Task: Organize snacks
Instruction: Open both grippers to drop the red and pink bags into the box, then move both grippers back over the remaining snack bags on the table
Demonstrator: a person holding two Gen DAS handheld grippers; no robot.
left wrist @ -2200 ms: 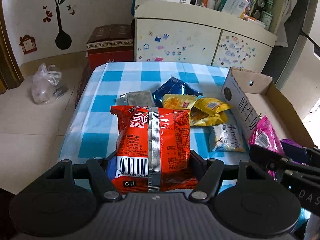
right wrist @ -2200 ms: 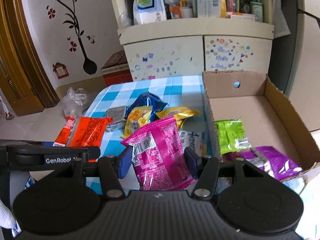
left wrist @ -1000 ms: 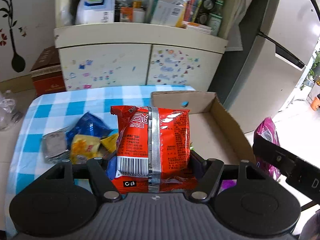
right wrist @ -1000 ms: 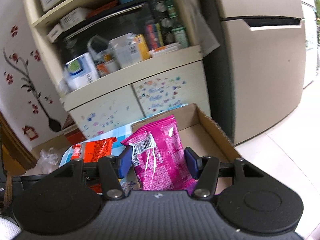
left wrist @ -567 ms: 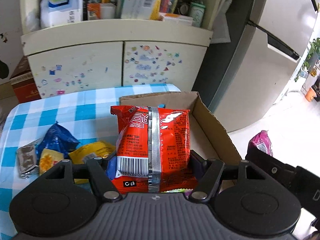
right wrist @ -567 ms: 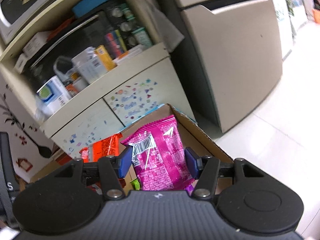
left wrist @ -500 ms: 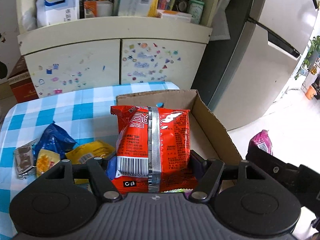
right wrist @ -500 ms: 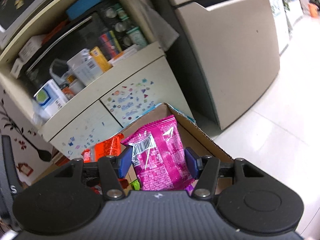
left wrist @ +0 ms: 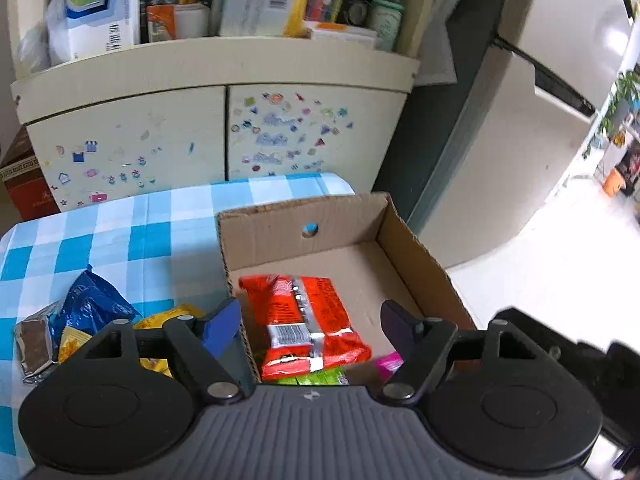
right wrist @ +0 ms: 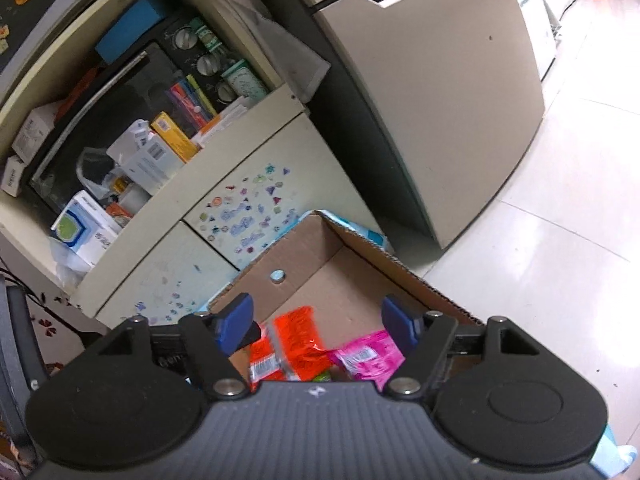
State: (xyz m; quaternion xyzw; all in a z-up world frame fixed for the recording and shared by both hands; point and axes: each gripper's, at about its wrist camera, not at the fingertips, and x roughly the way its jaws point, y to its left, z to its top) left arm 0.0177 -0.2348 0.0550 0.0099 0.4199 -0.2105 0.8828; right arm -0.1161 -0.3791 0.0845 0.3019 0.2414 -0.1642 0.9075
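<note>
One red foil snack packet and one pink snack packet now lie in the open brown cardboard box on the blue-checked tabletop, each beside a green packet. Half a second ago each was pinched. The left gripper and right gripper have just been opening, and their jaws stand spread with nothing between them.

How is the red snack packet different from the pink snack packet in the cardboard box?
The red snack packet is orange-red with a silver seam; the pink snack packet is magenta. The red one shows nearly whole in both views; the pink one is half hidden behind the right gripper. Both lie loose in the cardboard box, barcode side up, beside each other.
</note>
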